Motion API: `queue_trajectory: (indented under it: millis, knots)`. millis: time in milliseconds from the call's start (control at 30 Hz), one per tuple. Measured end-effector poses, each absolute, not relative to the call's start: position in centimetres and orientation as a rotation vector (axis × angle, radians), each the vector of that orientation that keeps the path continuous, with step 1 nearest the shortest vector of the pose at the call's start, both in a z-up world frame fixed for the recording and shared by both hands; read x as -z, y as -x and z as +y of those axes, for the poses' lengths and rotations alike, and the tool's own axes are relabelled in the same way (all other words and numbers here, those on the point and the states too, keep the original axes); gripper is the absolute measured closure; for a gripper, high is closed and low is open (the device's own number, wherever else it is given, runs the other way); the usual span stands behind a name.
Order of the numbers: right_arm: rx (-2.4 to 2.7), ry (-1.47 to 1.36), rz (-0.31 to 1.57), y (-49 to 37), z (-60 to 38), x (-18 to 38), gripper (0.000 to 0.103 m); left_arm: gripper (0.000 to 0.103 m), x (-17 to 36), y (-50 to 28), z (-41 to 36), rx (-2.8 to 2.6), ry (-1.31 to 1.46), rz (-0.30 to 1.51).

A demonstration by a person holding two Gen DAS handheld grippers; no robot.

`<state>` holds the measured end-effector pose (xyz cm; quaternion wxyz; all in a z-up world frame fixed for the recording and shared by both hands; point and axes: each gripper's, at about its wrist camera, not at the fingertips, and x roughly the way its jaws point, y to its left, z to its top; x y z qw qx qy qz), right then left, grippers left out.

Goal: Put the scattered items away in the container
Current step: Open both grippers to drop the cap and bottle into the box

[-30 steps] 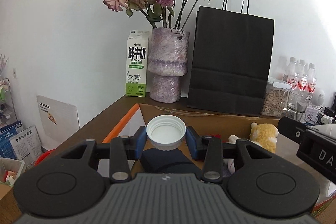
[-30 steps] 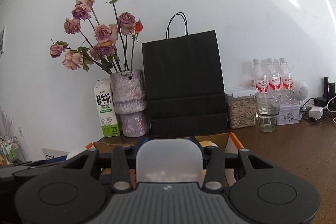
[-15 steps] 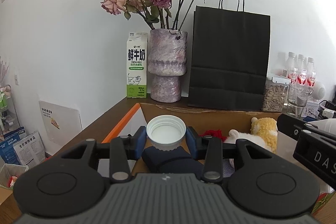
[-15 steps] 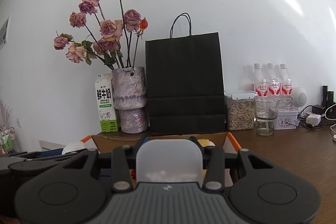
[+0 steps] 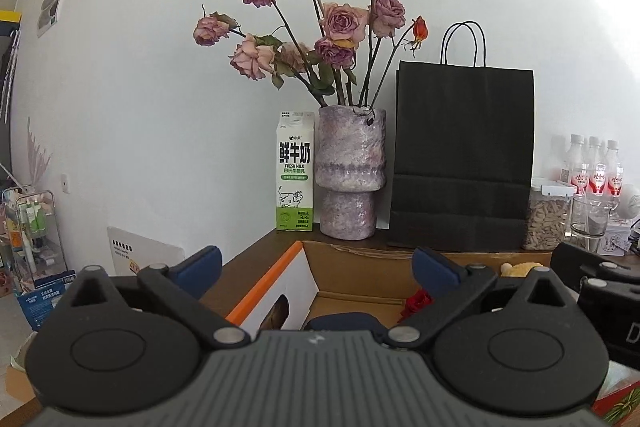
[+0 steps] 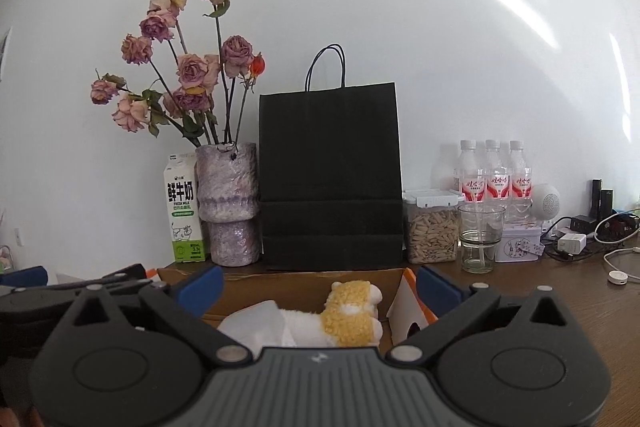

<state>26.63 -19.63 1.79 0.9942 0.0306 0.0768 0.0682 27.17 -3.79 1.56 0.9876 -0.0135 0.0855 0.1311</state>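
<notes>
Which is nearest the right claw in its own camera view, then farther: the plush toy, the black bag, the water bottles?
1. plush toy, in the box just ahead.
2. black bag, behind the box, centre.
3. water bottles, far right by the wall.

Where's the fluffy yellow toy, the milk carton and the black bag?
fluffy yellow toy (image 6: 352,311): right wrist view, on its yellow woolly back.
milk carton (image 5: 295,175): left wrist view, on the front panel with big letters.
black bag (image 6: 330,175): right wrist view, on the middle of its front.
</notes>
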Motion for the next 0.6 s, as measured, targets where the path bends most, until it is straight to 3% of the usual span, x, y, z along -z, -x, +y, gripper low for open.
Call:
queue_trajectory:
  millis: [600]
  knots:
    - [-0.136, -0.047, 0.162, -26.02, -19.38, -1.79, 0.0, 0.0, -1.22, -27.09, -3.76, -0.26, 0.021, 0.187]
